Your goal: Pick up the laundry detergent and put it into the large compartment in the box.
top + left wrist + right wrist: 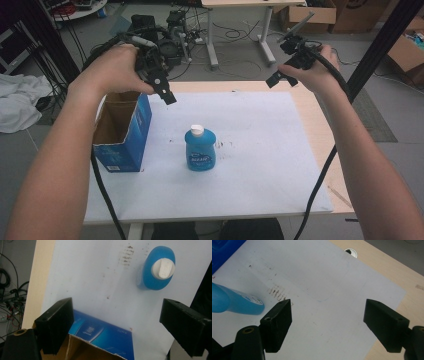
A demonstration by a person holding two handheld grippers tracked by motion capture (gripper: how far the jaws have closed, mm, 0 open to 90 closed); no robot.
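One blue bottle is cropped beside the gaping right hand-held gripper.

blue bottle with white cap, blue box, white mat

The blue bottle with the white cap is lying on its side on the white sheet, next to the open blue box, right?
Not quite: the blue bottle stands upright, white cap on top, as the high view shows. It is indeed on the white sheet, beside the open blue box.
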